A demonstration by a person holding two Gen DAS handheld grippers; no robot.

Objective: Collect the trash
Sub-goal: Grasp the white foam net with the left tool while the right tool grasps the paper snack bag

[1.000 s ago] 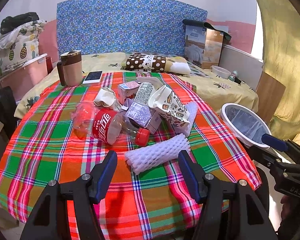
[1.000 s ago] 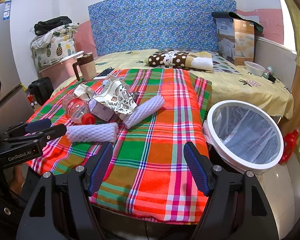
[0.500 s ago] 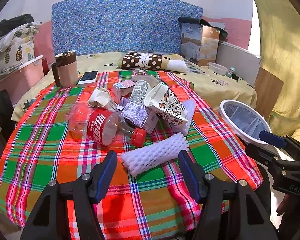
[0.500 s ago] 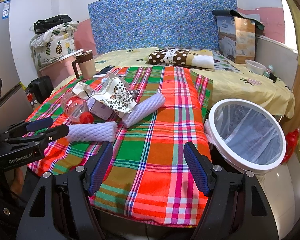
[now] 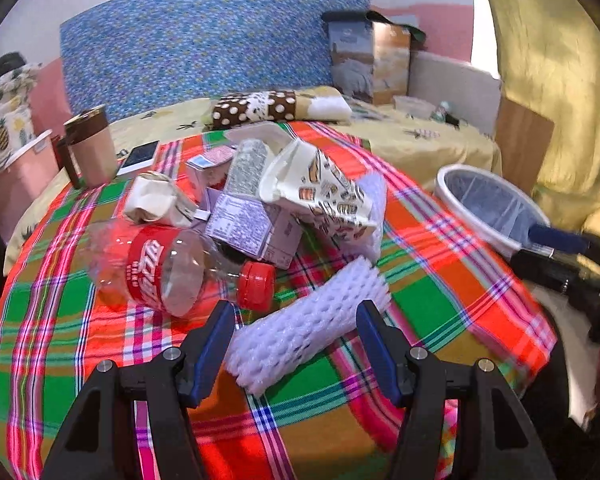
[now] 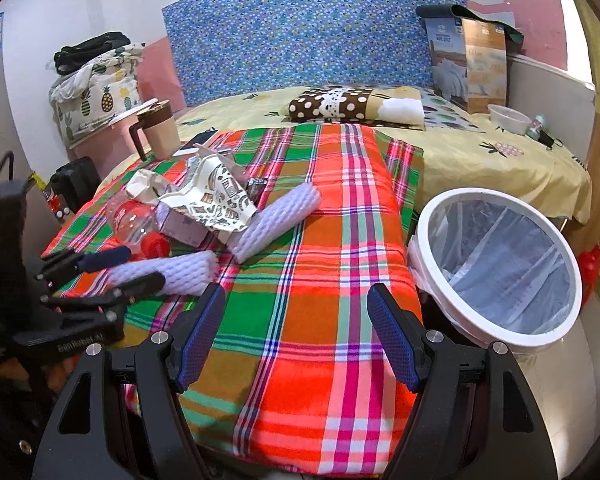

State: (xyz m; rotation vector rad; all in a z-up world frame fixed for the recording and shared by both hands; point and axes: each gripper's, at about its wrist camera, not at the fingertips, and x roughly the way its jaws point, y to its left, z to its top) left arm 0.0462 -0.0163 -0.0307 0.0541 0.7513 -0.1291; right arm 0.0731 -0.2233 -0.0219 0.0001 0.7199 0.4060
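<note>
The left tongs (image 5: 296,330) stand wide apart, with the near foam sleeve (image 5: 308,326) lying between the 2 blue fingers (image 5: 216,340), angled across the gap; whether either pad touches it cannot be told. The sleeve rests on the plaid cloth (image 5: 452,280) at the front of the trash pile. Just behind it lies a clear soda bottle (image 5: 168,268) on its side, its red cap (image 5: 256,285) near the left finger. Behind that sit a small carton (image 5: 256,230), a crumpled printed paper cup (image 5: 320,192) and a 2nd foam sleeve (image 6: 274,220).

The right tongs (image 6: 296,336) are also wide apart, holding nothing, above bare cloth at the near edge. A white bin (image 6: 496,264) lined with a clear bag stands just beside the cloth on the right.
</note>
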